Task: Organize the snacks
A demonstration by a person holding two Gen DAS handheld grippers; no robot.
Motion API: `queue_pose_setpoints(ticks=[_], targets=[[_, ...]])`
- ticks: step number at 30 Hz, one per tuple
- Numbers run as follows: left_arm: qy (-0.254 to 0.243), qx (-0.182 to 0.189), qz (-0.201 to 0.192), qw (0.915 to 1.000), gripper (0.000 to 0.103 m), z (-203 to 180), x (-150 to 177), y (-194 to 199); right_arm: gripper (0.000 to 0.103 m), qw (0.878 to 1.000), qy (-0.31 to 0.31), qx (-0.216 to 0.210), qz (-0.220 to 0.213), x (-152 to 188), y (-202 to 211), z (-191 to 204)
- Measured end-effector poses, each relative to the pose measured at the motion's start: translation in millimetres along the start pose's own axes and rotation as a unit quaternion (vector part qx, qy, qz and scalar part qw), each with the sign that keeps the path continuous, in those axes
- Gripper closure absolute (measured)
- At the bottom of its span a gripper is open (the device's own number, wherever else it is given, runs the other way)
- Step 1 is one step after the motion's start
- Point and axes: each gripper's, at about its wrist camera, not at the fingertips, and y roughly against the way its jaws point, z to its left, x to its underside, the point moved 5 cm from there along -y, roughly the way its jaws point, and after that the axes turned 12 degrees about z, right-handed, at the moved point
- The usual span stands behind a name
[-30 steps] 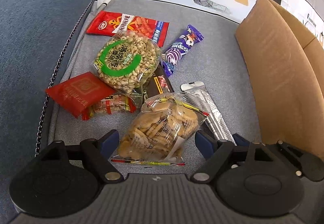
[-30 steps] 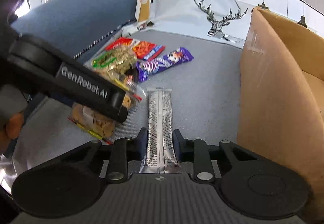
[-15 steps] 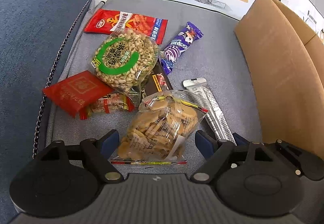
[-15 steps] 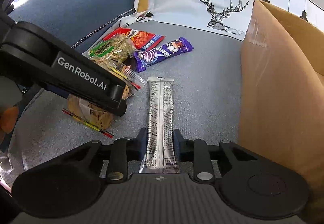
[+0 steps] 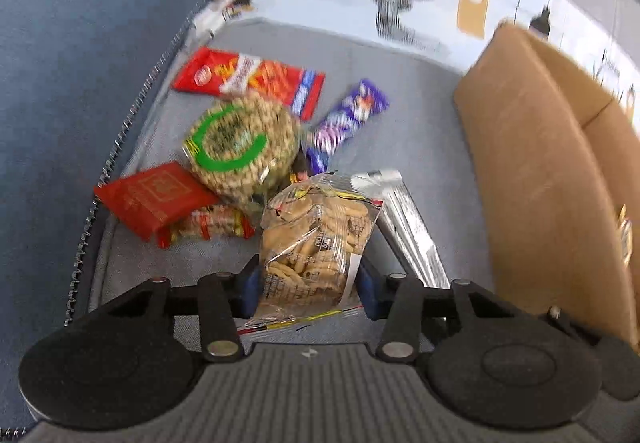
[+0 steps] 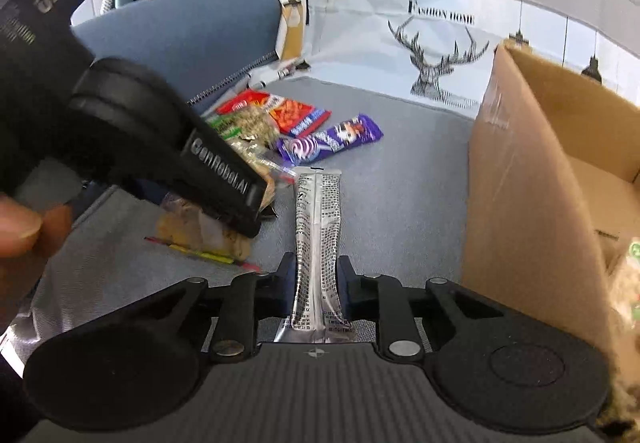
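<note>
My left gripper (image 5: 306,285) is shut on a clear bag of biscuits (image 5: 316,239), lifted off the grey sofa seat (image 5: 420,131). My right gripper (image 6: 314,279) is shut on a long silver stick pack (image 6: 318,243), which also shows in the left wrist view (image 5: 408,227). The left gripper body (image 6: 168,147) crosses the right wrist view, with the biscuit bag (image 6: 200,235) in it. Loose snacks lie beyond: a green-ringed puffed snack bag (image 5: 240,147), a red packet (image 5: 248,77), a purple bar (image 5: 344,119), a red box (image 5: 154,197).
An open cardboard box (image 5: 532,179) stands on the right, seen also in the right wrist view (image 6: 532,183); a snack bag (image 6: 628,283) shows at its near corner. A deer-print cushion (image 6: 440,55) lies behind. The blue sofa arm (image 5: 80,83) rises on the left.
My left gripper has closed on the biscuit bag and raised it. The right gripper still holds the silver stick pack and has lifted a little.
</note>
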Motion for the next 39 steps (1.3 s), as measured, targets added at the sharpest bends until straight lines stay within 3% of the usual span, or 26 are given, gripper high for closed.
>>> queue_pose_setpoints(ticks=[6, 11, 16, 21, 31, 39], targets=[[0.031, 0.016, -0.075, 0.9966, 0.052, 2, 2, 38, 0.082, 0.998, -0.006, 0.005, -0.057, 1, 37, -8], [0.026, 0.022, -0.126, 0.9915, 0.052, -8, -2, 64, 0.082, 0.993, 0.003, 0.026, -0.115, -5, 78, -27], [0.006, 0.022, -0.145, 0.9892, 0.052, -32, -8, 81, 0.082, 0.984, -0.015, 0.036, -0.175, -24, 126, -71], [-0.005, 0.014, -0.137, 0.9905, 0.052, -59, -13, 83, 0.082, 0.975, -0.022, 0.067, -0.212, -39, 160, -128], [-0.045, 0.022, -0.149, 0.9875, 0.052, -116, -17, 87, 0.082, 0.971, -0.093, 0.093, -0.201, -15, 166, -194], [-0.08, 0.037, -0.153, 0.9843, 0.052, -164, -17, 81, 0.082, 0.97, -0.089, 0.107, -0.198, -8, 168, -213]])
